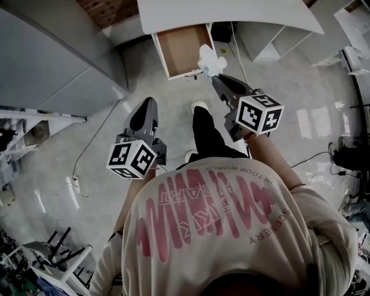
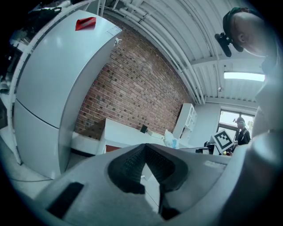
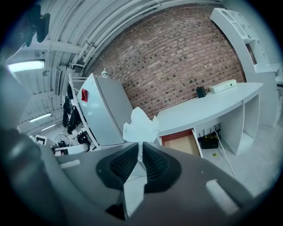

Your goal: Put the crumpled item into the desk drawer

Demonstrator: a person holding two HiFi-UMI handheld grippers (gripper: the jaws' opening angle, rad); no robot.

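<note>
We see the right gripper (image 3: 140, 144) with jaws narrow, pinching the paper (image 1: 209, 59) just by the open drawer's (image 1: 181, 48) front right corner. Left gripper (image 2: 144, 146) has jaws together, empty.

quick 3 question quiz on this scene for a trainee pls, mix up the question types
1. True or false: the crumpled item already lies inside the drawer.
2. Which gripper grips the crumpled item? A the left one, B the right one, C neither.
3. Fill in the blank: the drawer under the desk stands ____.

Key:
1. False. It is held just outside the drawer's front corner.
2. B. The right gripper has its jaws closed on it.
3. Open.
</note>
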